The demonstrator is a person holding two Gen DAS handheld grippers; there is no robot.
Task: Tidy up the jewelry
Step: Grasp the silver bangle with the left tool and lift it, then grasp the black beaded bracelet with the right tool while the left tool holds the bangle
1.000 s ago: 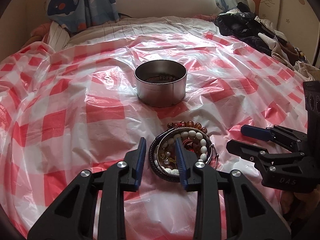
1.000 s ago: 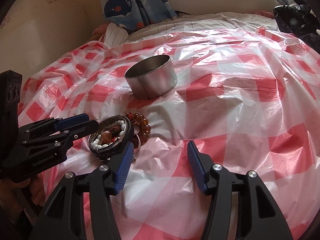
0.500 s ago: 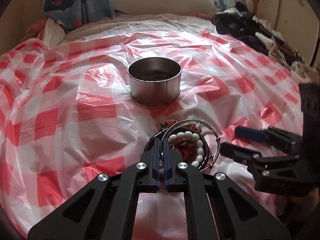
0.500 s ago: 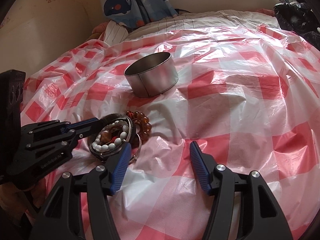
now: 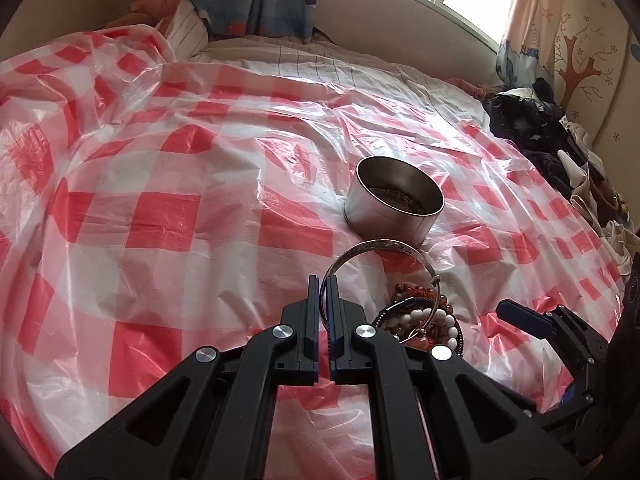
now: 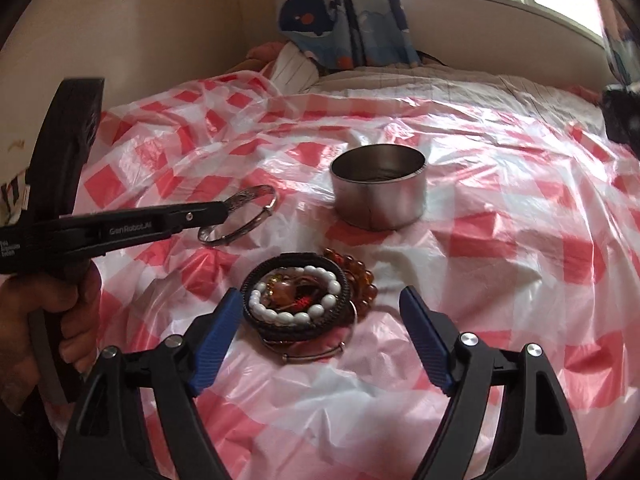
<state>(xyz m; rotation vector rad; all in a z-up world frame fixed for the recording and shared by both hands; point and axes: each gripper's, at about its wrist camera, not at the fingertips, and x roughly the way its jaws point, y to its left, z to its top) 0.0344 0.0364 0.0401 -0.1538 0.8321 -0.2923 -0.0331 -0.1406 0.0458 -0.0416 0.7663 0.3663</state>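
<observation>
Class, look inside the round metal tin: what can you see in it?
Inside the metal tin, some thin dark and gold-toned jewelry lies on the bottom; the near wall hides part of the floor, and single pieces cannot be told apart.

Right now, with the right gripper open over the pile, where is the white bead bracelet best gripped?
Probably the near arc of the white bead bracelet, coming from above with the right gripper: it lies flat atop the pile inside the black bracelet, so pinch across that bead strand.

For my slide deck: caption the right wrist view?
Left tool lifts a silver bangle from the bracelet pile near the tin.
</observation>
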